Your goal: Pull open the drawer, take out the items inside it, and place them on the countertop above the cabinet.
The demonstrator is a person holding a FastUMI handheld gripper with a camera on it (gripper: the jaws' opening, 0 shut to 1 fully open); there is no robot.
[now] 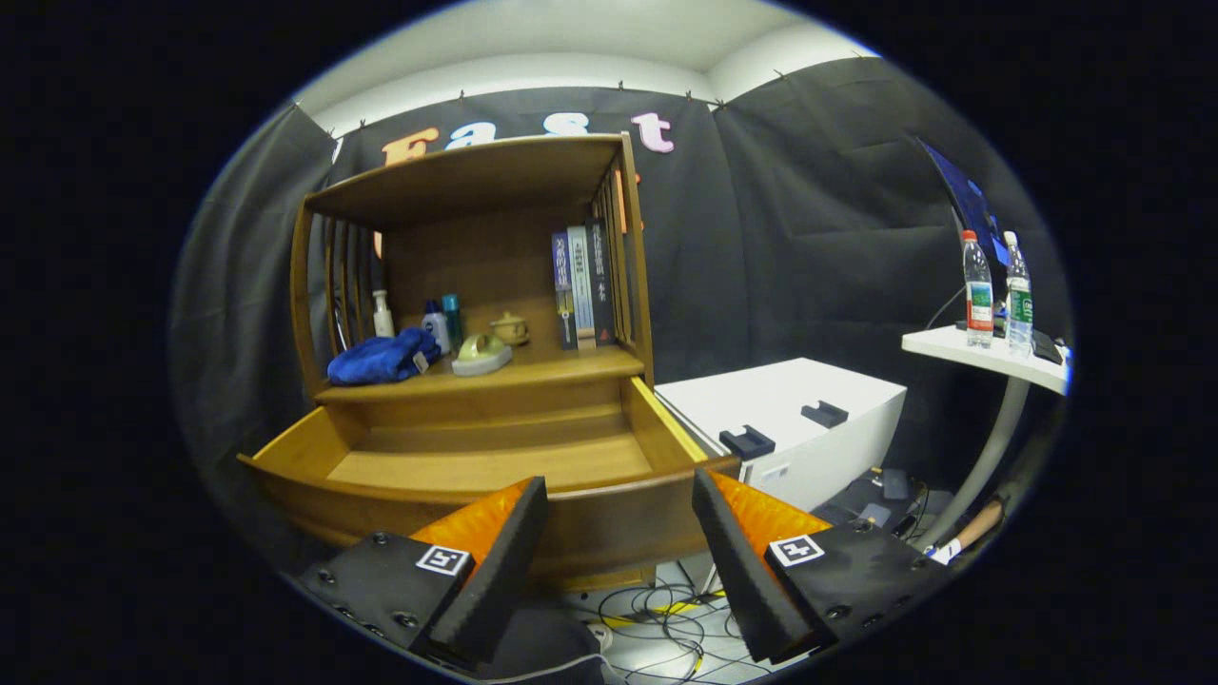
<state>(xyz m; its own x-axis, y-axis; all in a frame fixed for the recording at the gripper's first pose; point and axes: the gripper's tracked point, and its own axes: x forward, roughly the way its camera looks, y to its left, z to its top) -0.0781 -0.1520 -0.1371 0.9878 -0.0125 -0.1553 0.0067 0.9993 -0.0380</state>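
A wooden cabinet stands ahead with its drawer pulled wide open; the drawer's bare wooden floor shows nothing in it. On the countertop above the drawer lie a blue cloth, a pale green and cream object, a small yellow pot, a white bottle, two small bottles and several upright books. My gripper is open, its fingers just in front of the drawer's front panel, nothing between them.
A white box with black holders stands right of the cabinet. Farther right a white table carries two water bottles. Cables lie on the floor below the drawer.
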